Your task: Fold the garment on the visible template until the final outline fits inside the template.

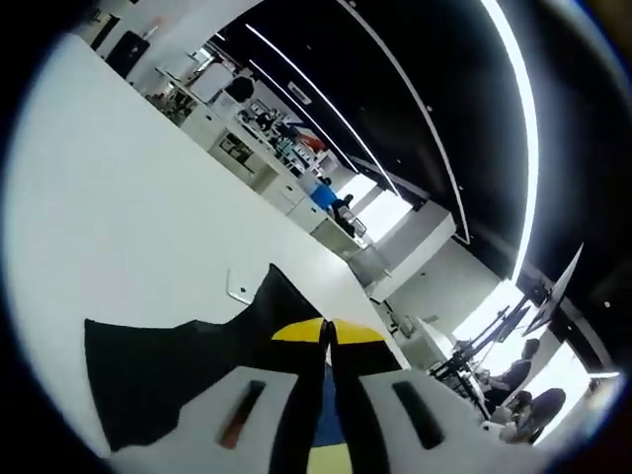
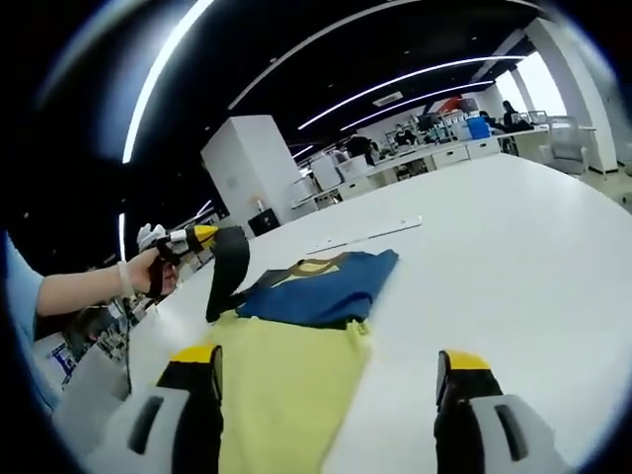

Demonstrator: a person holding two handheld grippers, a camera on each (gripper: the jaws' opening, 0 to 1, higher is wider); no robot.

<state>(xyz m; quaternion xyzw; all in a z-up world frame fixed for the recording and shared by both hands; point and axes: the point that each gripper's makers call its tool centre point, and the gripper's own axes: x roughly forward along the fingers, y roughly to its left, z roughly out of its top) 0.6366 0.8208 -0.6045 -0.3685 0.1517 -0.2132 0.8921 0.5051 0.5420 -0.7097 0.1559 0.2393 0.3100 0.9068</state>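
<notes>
A blue garment (image 2: 321, 286) with a yellow collar lies folded on the white table (image 2: 513, 247), at the far end of a pale yellow sheet (image 2: 286, 390). A dark flap of cloth (image 2: 227, 272) rises from the garment's left edge, pinched in my left gripper (image 2: 219, 235), which a hand holds above the table. In the left gripper view the jaws of the left gripper (image 1: 328, 331) are pressed together on this dark cloth (image 1: 158, 370), which spreads to the left. My right gripper (image 2: 328, 357) is open wide over the yellow sheet, holding nothing.
A thin white strip (image 2: 365, 237) lies on the table beyond the garment, and a small white card (image 1: 240, 286) lies near the dark cloth. Desks (image 2: 444, 153), a white pillar (image 2: 252, 163) and seated people (image 1: 513, 395) surround the table.
</notes>
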